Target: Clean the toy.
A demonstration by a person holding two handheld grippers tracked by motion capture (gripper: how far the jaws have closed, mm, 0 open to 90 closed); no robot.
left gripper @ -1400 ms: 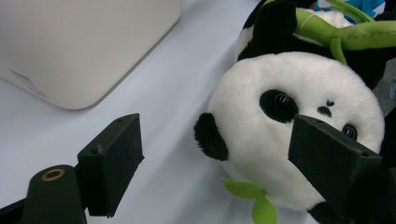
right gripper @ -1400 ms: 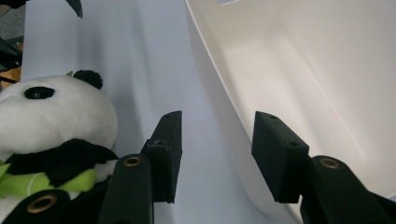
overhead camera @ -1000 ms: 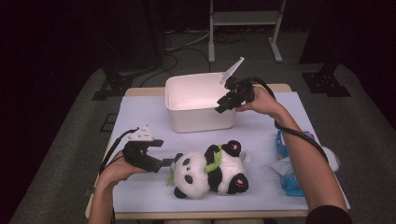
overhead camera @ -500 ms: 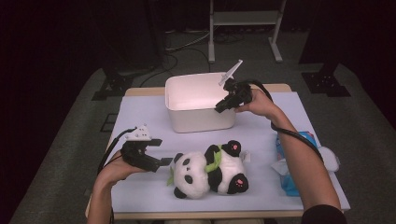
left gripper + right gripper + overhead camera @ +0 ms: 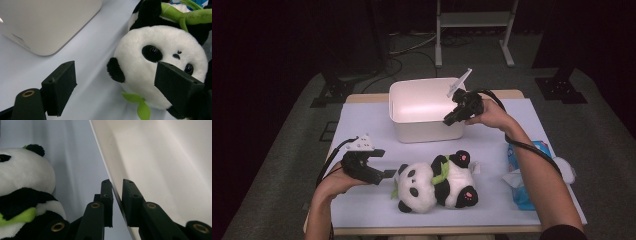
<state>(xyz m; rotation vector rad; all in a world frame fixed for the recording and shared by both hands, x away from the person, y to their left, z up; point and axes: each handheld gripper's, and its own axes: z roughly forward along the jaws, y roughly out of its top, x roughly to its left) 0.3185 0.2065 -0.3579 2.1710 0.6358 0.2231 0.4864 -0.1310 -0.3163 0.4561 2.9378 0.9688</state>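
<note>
A plush panda (image 5: 437,182) with a green bamboo sprig lies on the white-covered table near the front. My left gripper (image 5: 387,174) stands open just left of its head, which sits ahead of the spread jaws (image 5: 116,68) in the left gripper view. A white bin (image 5: 427,132) stands behind the panda. My right gripper (image 5: 449,120) is at the bin's right front corner. Its jaws have just been closing with the bin's wall (image 5: 162,170) between them. They (image 5: 117,182) now pinch that thin wall, one pad inside and one outside. The panda (image 5: 22,175) shows at the left of that view.
A blue and white bundle (image 5: 527,175) lies at the table's right edge, beside the right forearm. The bin's wall (image 5: 50,22) is at the upper left of the left gripper view. A metal stand (image 5: 472,30) is on the floor behind the table.
The right gripper has settled slightly lower at the bin's corner. The left hand and the panda have stayed where they were.
</note>
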